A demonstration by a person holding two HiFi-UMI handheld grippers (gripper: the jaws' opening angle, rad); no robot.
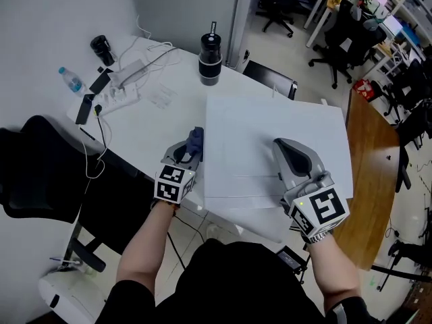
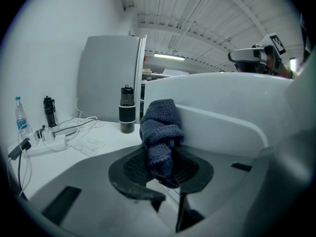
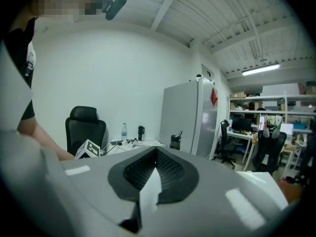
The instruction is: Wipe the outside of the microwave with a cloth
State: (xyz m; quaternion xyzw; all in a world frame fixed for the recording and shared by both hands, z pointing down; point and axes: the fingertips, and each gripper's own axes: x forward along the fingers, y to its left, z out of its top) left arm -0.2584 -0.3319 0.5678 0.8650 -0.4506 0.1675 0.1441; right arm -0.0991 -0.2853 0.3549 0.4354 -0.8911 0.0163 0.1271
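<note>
Both forearms reach forward. The left gripper (image 1: pixel 191 148), jaws clamped on a blue cloth (image 2: pixel 160 132), presses it ahead against the side of the microwave (image 1: pixel 270 133). The right gripper (image 1: pixel 280 144) lies on top; only its own view shows its jaws closed and empty.

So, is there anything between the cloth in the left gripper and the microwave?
Nothing visible. The cloth, held in the left gripper, is right beside the left side of the microwave, with no object between them. The bottle stands farther back, out of the way.
</note>
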